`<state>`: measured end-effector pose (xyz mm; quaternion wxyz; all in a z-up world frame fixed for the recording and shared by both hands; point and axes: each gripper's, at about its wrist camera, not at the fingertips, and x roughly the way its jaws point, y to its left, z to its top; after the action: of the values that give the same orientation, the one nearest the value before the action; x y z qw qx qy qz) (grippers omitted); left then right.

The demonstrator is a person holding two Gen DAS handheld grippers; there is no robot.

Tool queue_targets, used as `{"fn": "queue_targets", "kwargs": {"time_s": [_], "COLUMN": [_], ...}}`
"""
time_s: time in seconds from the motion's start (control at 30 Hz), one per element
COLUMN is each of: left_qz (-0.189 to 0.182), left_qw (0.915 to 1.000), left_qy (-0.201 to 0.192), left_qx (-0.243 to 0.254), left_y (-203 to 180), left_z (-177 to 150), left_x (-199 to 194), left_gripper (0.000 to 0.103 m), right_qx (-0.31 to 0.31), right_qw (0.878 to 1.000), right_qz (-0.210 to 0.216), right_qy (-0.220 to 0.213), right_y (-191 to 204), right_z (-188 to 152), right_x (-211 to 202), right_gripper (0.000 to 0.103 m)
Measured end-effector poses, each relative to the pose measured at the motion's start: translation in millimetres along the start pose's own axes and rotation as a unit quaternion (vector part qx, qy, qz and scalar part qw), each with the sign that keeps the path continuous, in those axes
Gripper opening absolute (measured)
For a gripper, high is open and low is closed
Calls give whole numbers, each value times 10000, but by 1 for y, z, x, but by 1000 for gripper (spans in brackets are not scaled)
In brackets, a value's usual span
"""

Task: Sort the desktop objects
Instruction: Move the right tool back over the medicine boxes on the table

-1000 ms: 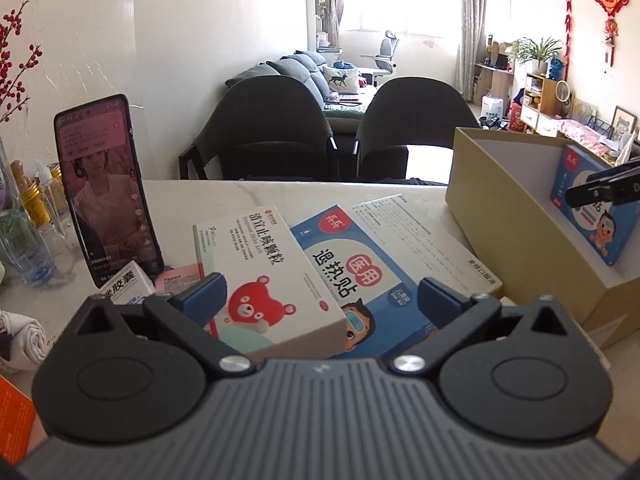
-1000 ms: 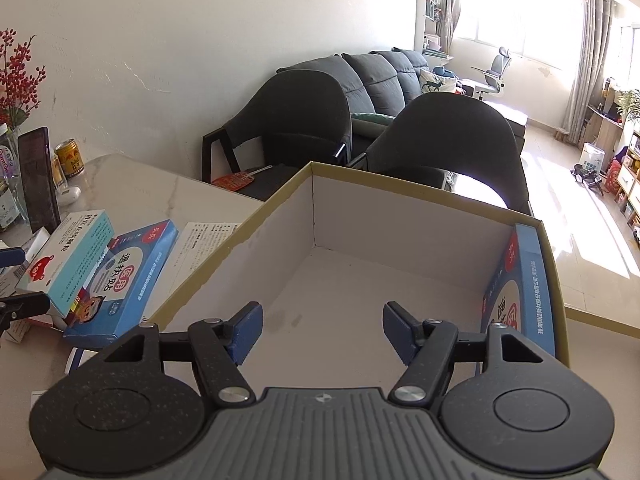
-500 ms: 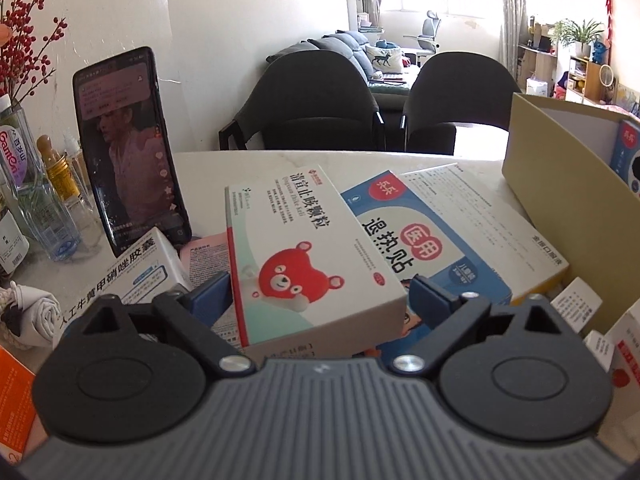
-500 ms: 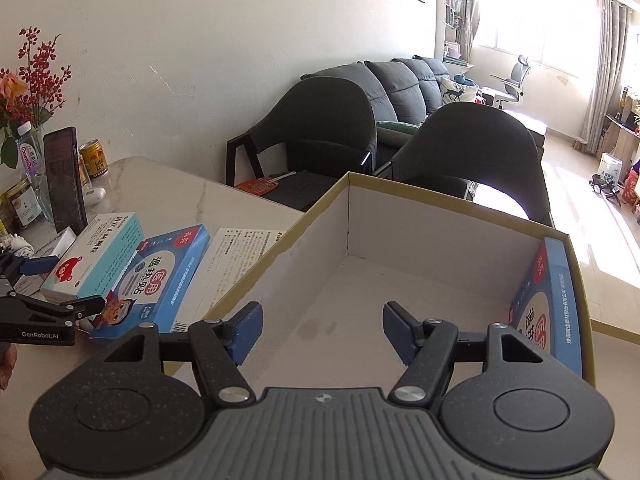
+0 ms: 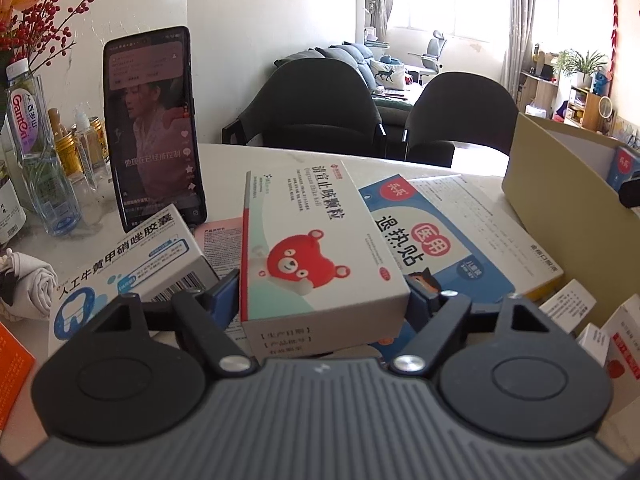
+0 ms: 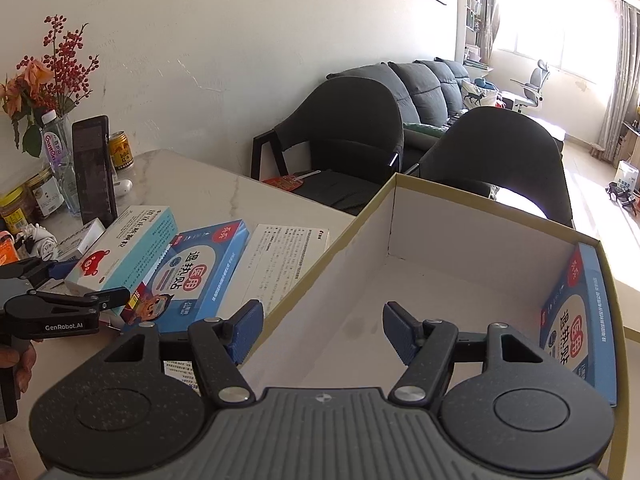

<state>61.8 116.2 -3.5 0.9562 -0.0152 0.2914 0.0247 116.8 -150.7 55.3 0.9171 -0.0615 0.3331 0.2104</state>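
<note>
Around my target the table (image 5: 280,156) was crowded; a phone (image 5: 154,128) stood upright at the back left, with a water bottle (image 5: 30,152), jars and a vase of red berries (image 5: 52,4) beside it; a white toothpaste-type box (image 5: 128,264) lay just left of the bear box, and a pink leaflet (image 5: 220,240) showed between them. The bear box (image 5: 316,248) rested partly on a flat blue box (image 5: 436,248), which itself lay on a printed sheet (image 5: 492,216); more small packets (image 5: 600,328) sat at the right, close against the wall of the cardboard box (image 5: 560,200). Two dark chairs (image 6: 348,140) stood beyond the table edge.

My left gripper (image 5: 322,296) was low and level at the near end of the bear box, its blue pads flanking that end closely on both sides; whether they were already pressing the cardboard I could not tell. From the right wrist view the same gripper (image 6: 86,286) reached in from the left, with a hand (image 6: 16,364) on its handle.

My right gripper (image 6: 322,332) hovered over the near edge of the cardboard box, fingers spread wide with nothing between them; inside, a second blue box (image 6: 576,316) leaned against the right wall.
</note>
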Motion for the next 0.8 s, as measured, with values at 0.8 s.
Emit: {"fn": "queue_targets", "kwargs": {"time_s": [0.8], "left_qz": [-1068], "left_qw": [9859], "left_qy": [-328], "left_qx": [-1247], "left_y": [27], "left_z": [-24], "left_x": [-33], "left_gripper": [77], "right_qx": [648], "right_qw": [9828], "right_qz": [1720], "right_qy": [196], "right_y": [71], "right_z": [12], "right_x": [11], "right_gripper": [69]}}
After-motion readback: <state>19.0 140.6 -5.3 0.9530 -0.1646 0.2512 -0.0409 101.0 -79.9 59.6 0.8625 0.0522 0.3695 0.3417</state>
